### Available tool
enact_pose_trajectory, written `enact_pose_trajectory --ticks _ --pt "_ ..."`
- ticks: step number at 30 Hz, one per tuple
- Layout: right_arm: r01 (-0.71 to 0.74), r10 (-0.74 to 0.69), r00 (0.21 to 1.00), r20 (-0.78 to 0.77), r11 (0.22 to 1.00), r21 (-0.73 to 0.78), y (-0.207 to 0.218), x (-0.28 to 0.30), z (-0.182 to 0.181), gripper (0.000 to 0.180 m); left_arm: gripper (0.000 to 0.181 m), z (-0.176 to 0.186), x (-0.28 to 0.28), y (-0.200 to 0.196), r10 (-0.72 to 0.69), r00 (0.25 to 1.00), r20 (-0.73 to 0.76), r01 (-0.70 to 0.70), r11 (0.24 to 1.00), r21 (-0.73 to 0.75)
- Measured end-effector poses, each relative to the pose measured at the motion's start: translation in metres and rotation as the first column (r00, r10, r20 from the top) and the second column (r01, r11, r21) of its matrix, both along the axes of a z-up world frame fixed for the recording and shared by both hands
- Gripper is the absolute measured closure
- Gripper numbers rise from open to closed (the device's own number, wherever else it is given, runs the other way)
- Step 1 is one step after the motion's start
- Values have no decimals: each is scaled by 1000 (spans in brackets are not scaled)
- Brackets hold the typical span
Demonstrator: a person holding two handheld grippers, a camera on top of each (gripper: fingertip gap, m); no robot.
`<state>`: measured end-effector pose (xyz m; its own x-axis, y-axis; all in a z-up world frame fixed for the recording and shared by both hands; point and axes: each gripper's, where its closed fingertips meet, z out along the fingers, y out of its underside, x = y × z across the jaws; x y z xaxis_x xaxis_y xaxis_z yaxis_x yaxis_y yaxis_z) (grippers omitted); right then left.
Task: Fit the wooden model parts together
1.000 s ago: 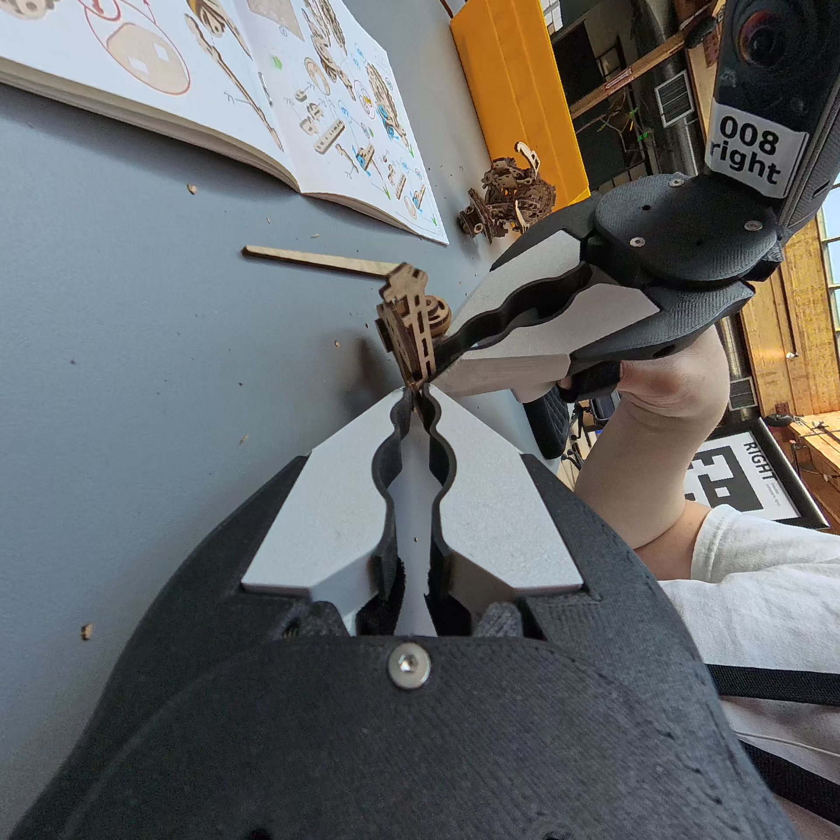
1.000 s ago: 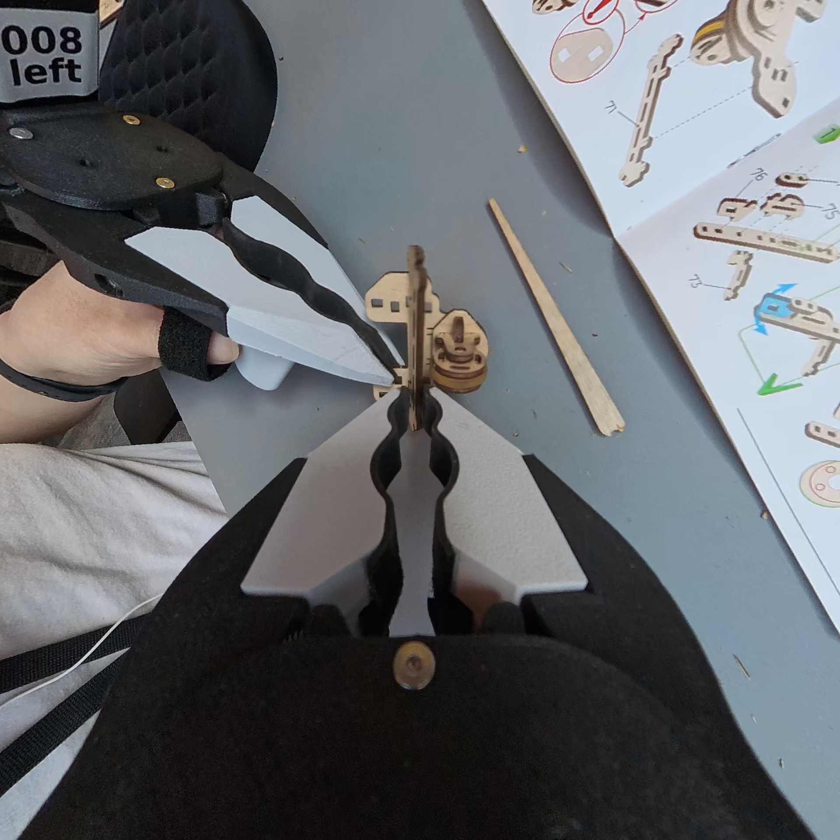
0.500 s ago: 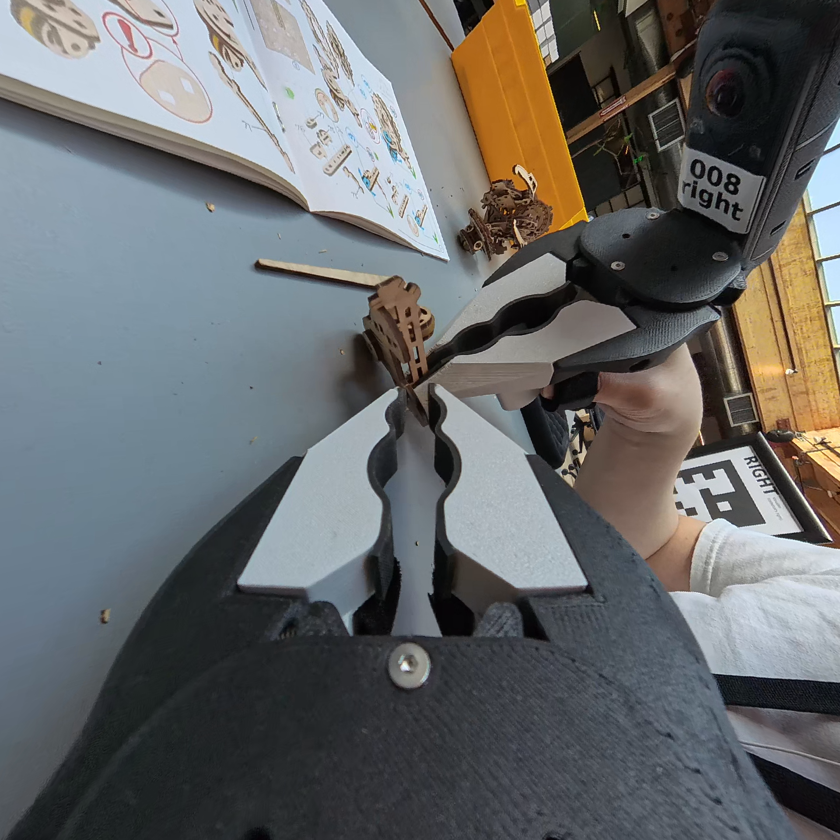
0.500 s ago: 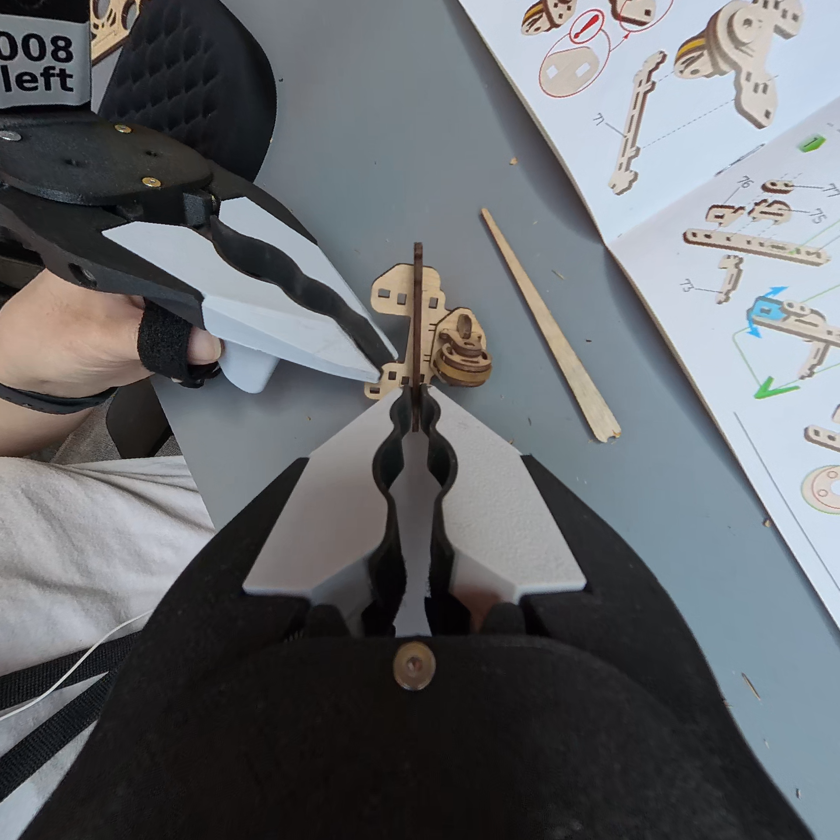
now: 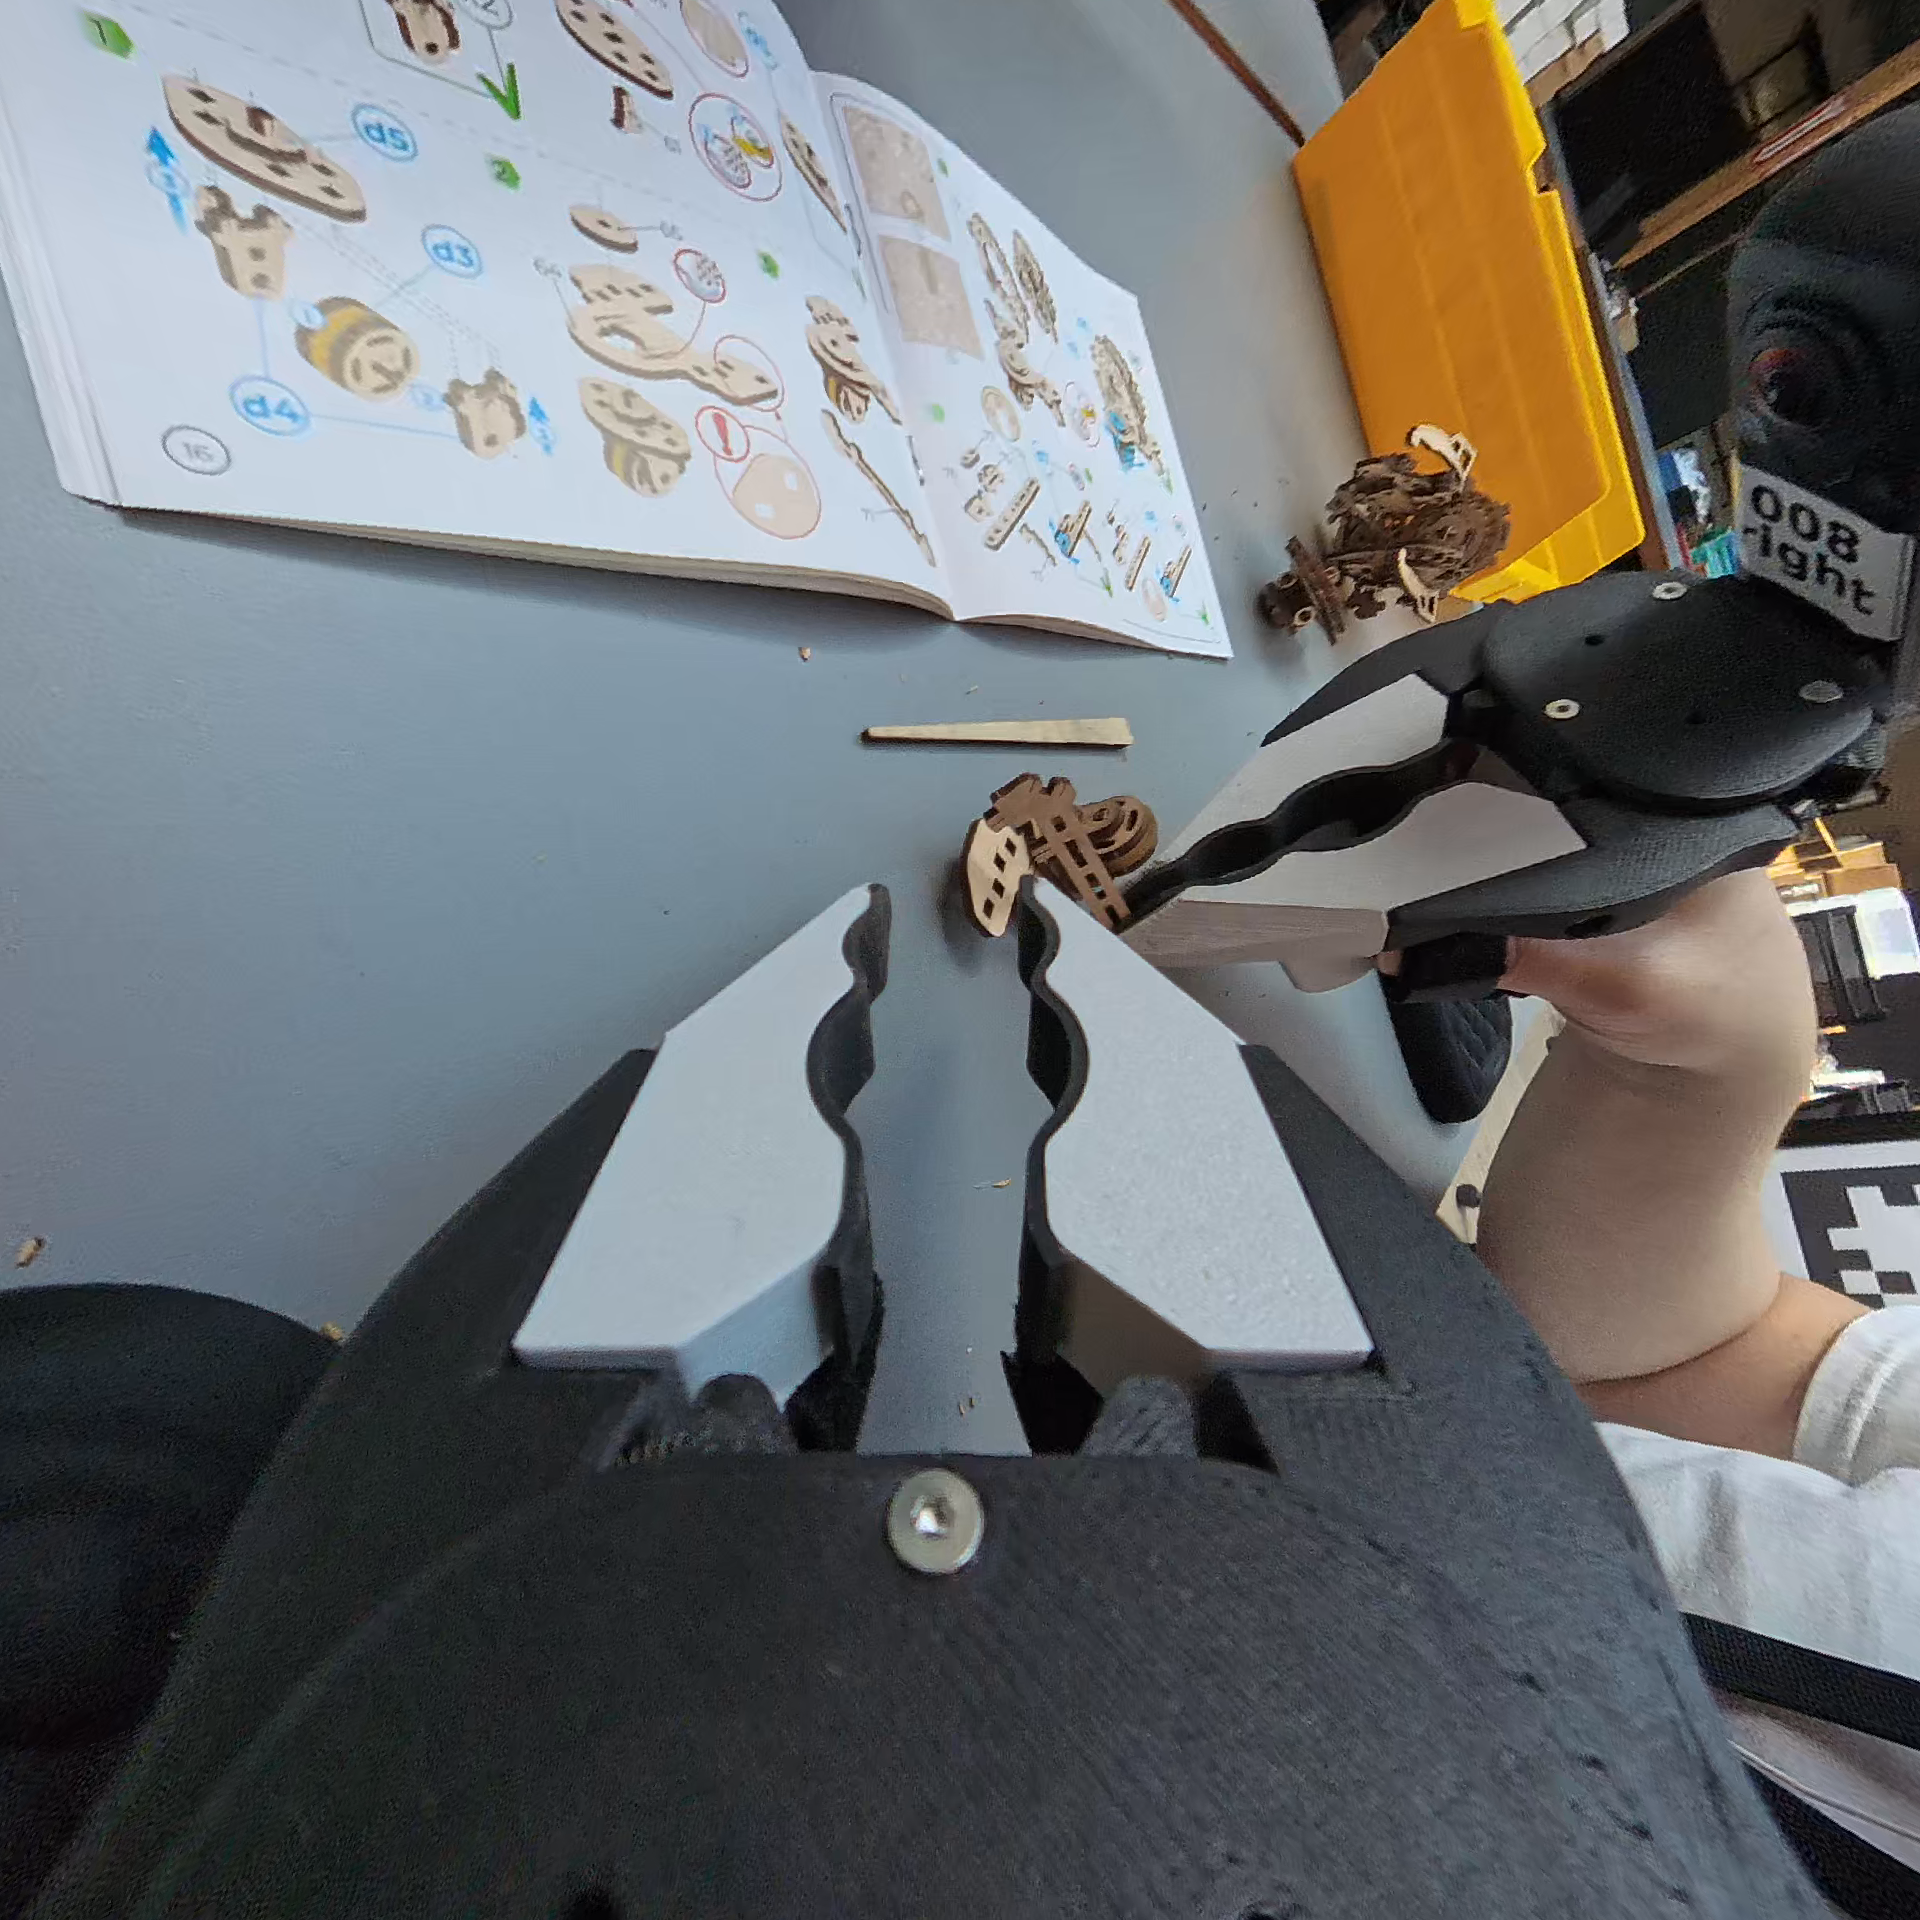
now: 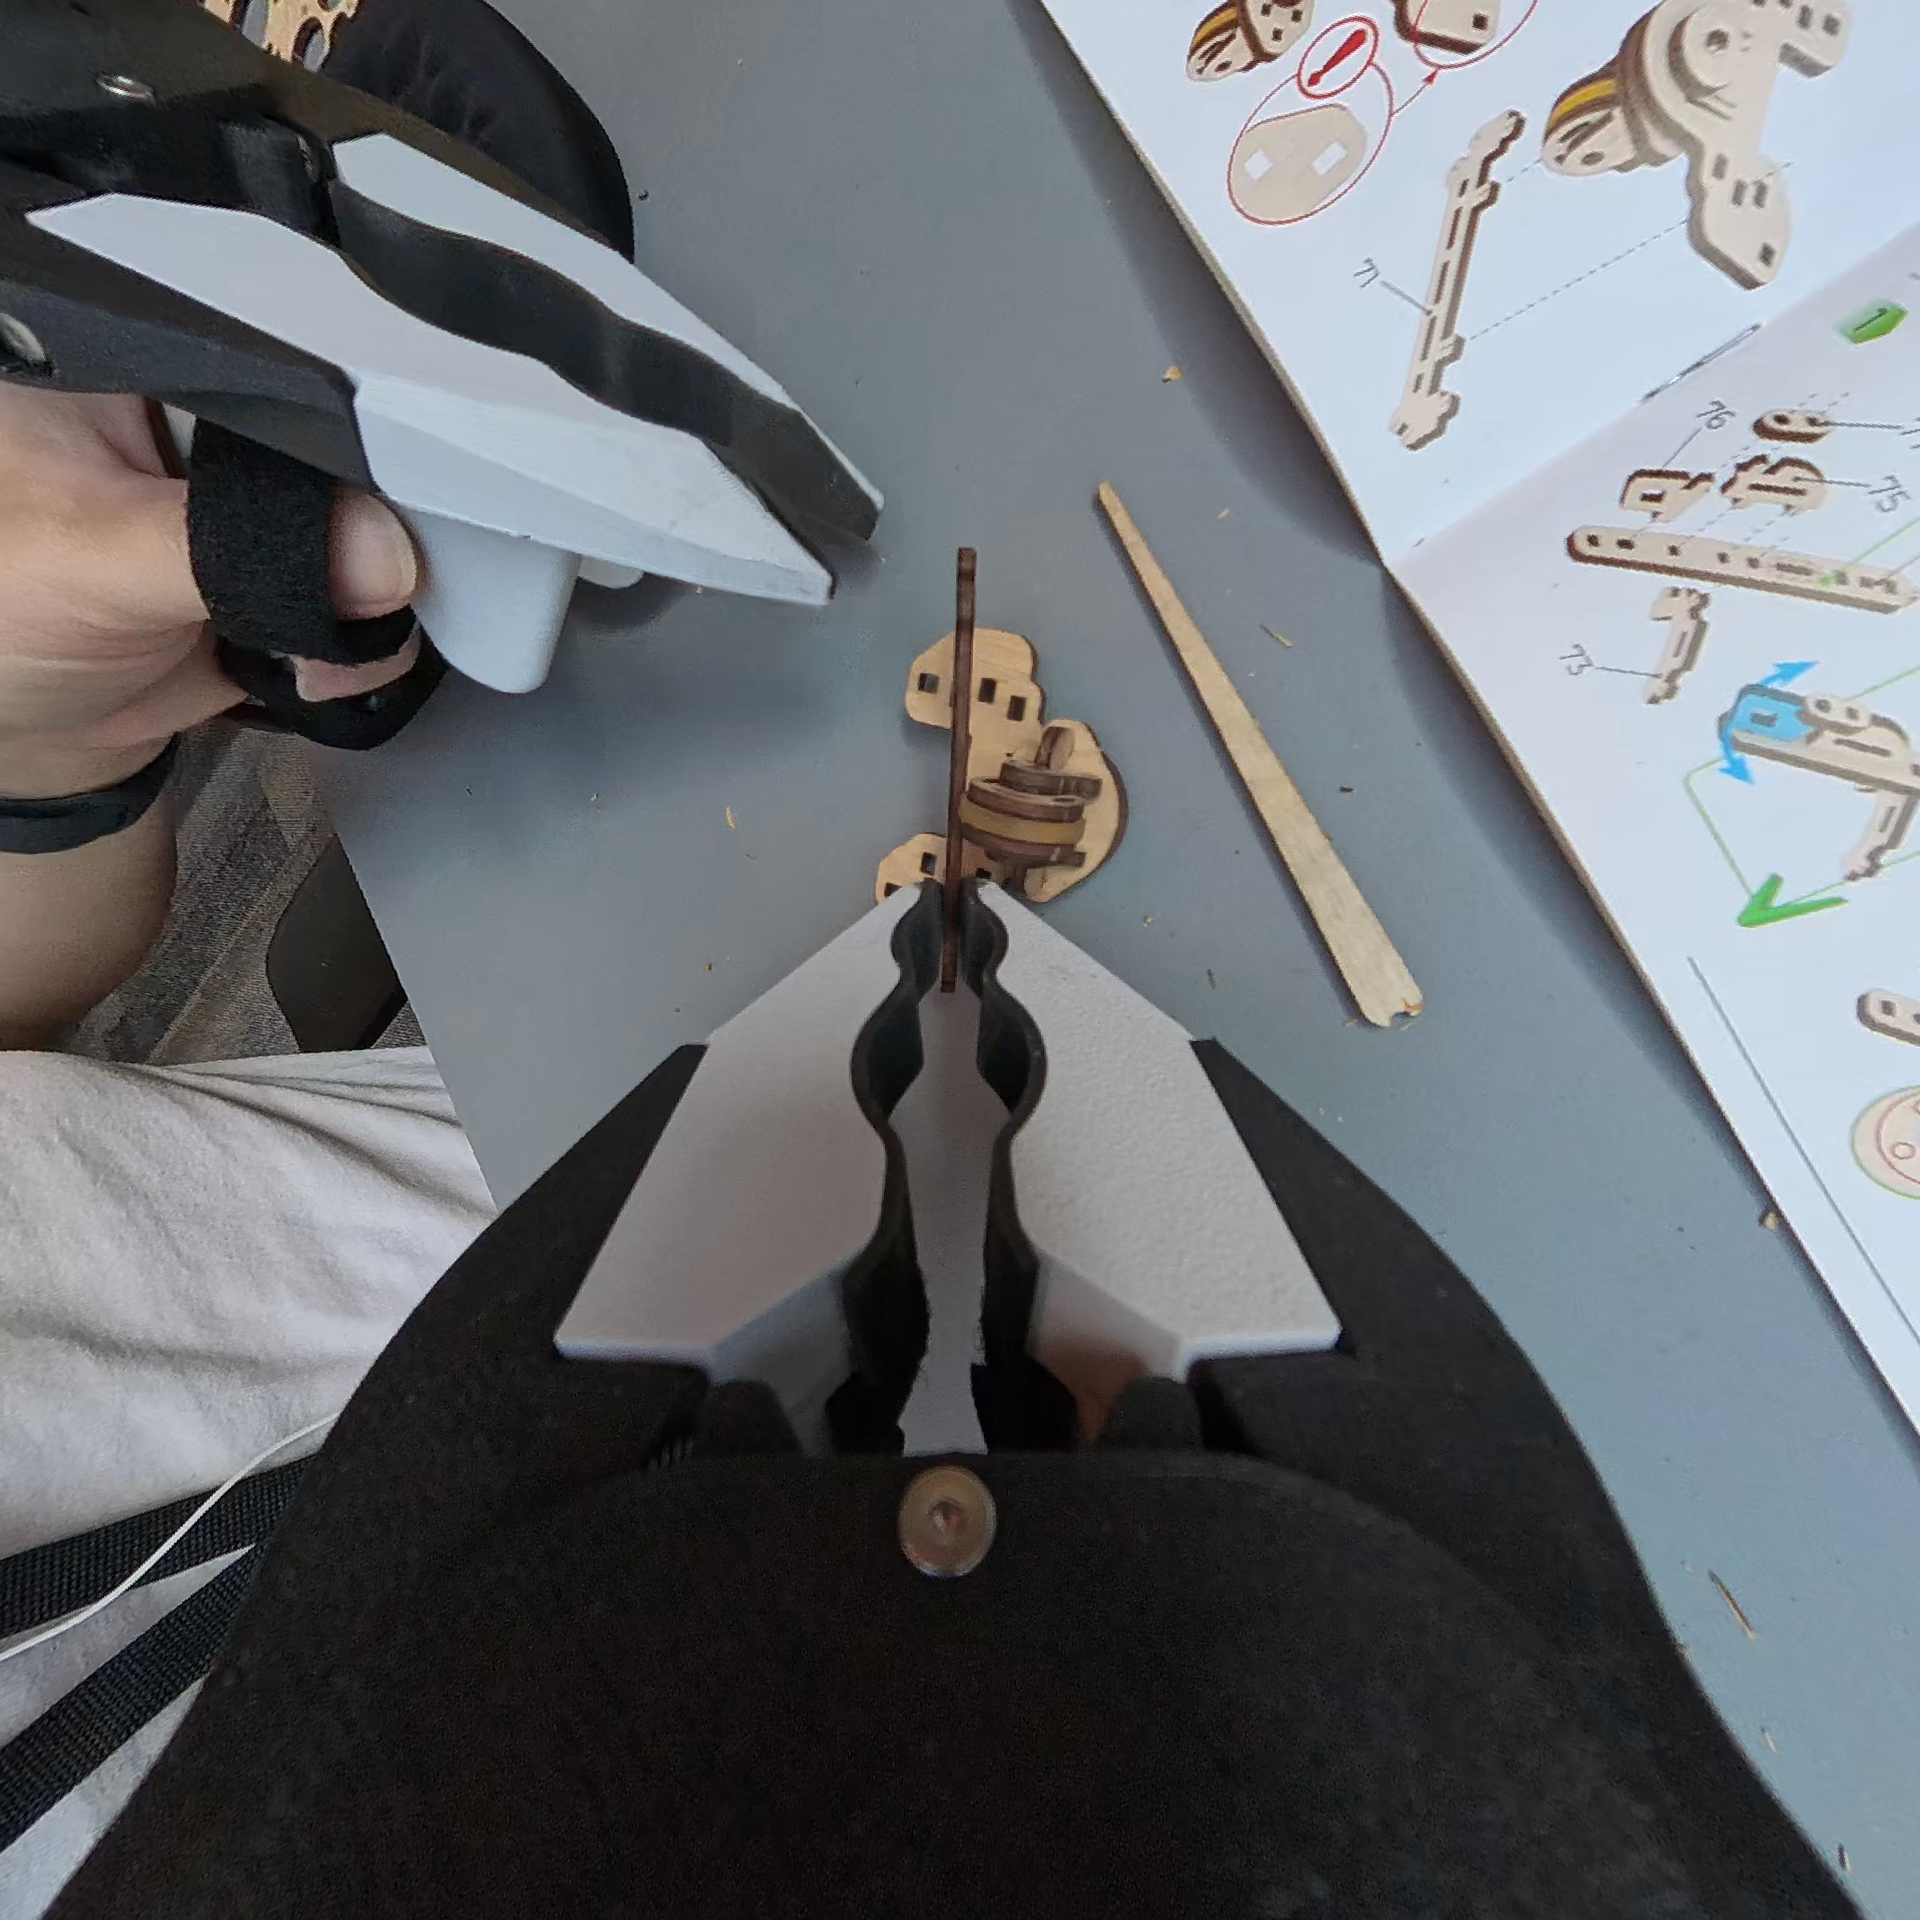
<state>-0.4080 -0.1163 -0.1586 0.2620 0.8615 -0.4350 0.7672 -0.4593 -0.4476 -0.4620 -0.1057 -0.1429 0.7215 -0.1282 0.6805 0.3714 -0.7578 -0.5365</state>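
The open white instruction booklet (image 6: 1558,343) runs off the right wrist view's top and right edges. The brown tangled wooden assembly (image 5: 1382,545) far right is too small to make out.

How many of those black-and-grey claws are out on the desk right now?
2. The right claw is shut on the thin brown wooden model strip by the grey desk's edge. The left claw is open, empty, just beside it.

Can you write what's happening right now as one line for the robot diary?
left gripper: open, holding nothing | right gripper: shut on wooden model part | loose wooden stick: on table beside it | instruction booklet: open
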Motion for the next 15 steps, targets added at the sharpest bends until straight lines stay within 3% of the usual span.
enact_pose_trajectory --ticks 5,15 --pt "0 -1 1000 -8 1000 -6 0 -1 0 177 157 -8 17 4 -52 991 123 57 997 -44" --pt "39 -42 994 -99 999 -34 1 2 1 177 158 -8 21 11 -86 987 134 92 995 -34"
